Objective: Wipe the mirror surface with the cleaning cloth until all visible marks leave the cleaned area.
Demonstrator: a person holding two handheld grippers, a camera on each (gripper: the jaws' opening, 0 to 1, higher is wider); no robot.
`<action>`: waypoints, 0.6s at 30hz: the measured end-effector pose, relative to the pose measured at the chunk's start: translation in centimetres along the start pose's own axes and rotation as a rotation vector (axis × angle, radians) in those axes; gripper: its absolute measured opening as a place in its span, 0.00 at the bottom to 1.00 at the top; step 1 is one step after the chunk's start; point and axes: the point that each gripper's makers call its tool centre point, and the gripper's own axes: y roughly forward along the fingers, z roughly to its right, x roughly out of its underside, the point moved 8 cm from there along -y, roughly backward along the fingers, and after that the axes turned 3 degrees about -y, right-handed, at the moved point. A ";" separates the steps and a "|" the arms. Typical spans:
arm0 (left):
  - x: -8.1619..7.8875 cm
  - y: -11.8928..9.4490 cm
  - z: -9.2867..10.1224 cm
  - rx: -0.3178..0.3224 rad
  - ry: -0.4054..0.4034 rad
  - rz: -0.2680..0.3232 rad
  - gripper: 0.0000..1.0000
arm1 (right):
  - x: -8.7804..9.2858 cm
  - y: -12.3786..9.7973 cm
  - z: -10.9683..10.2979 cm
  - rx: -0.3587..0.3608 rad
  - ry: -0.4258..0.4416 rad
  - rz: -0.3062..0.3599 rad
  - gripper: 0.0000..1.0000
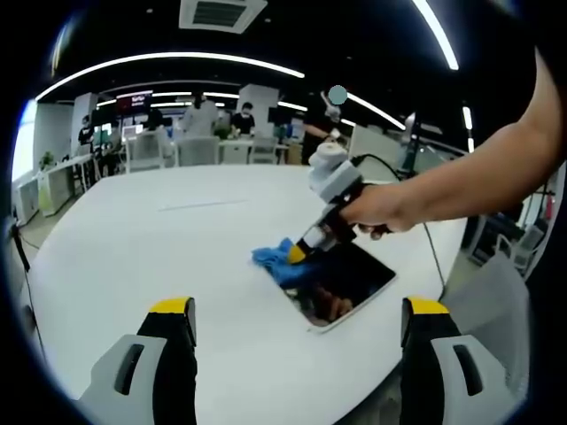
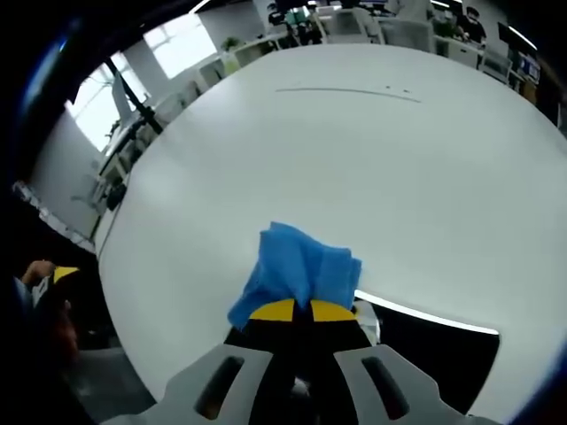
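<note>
A dark rectangular mirror [image 1: 341, 282] with a pale rim lies flat on the white table [image 1: 177, 239]. A blue cleaning cloth [image 1: 275, 258] rests at the mirror's left corner. My right gripper [image 1: 297, 254], held by a person's hand, is shut on the cloth and presses it down there. In the right gripper view the cloth [image 2: 301, 270] bunches out past the yellow-tipped jaws of my right gripper [image 2: 301, 310], with the mirror [image 2: 425, 350] dark below and to the right. My left gripper [image 1: 297, 310] hovers open above the table's near side, with nothing between its fingers.
The person's bare forearm [image 1: 478, 173] reaches in from the right, with a cable [image 1: 430, 243] trailing off the table edge. Desks, chairs and several people [image 1: 199, 115] stand far behind the table. A window [image 2: 177, 44] and office desks lie beyond the table's far edge.
</note>
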 end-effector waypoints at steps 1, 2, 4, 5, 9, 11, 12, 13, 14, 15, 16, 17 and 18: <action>0.0 0.0 0.0 0.000 -0.001 0.001 0.96 | 0.1 -0.1 0.1 0.002 0.000 0.000 0.00; 0.0 0.0 0.0 0.001 0.001 0.001 0.96 | 0.1 -0.2 0.3 0.005 0.002 -0.001 0.00; 0.0 0.0 0.0 0.000 0.002 0.000 0.96 | 0.3 -0.4 0.5 0.009 0.004 -0.001 0.00; 0.0 0.0 0.0 0.000 0.002 0.001 0.96 | 0.4 -0.5 0.6 0.011 0.004 -0.001 0.00; 0.0 -0.1 0.0 -0.002 0.001 0.003 0.96 | 0.7 -0.9 1.4 0.022 0.005 -0.004 0.00; 0.0 0.0 0.0 -0.001 0.002 0.002 0.96 | 0.9 -1.2 1.7 0.028 0.009 -0.007 0.00; 0.0 0.0 0.0 -0.001 0.004 0.001 0.96 | 0.9 -1.3 1.9 0.030 0.011 -0.008 0.00; 0.0 0.0 0.0 -0.001 0.005 0.000 0.96 | 1.0 -1.3 2.2 0.032 0.015 -0.010 0.00; 0.0 0.0 0.0 -0.001 0.005 0.000 0.96 | 1.0 -1.4 2.3 0.033 0.017 -0.010 0.00; 0.0 0.0 0.0 0.000 0.005 -0.001 0.96 | 1.1 -1.5 2.5 0.035 0.018 -0.011 0.00; 0.0 0.0 0.1 0.000 0.005 -0.001 0.96 | 1.2 -1.7 2.6 0.039 0.017 -0.012 0.00; 0.0 0.0 0.1 0.000 0.006 -0.002 0.96 | 1.2 -1.8 2.7 0.041 0.018 -0.013 0.00; 0.0 0.0 0.1 0.001 0.006 -0.003 0.96 | 1.3 -1.8 2.8 0.043 0.019 -0.013 0.00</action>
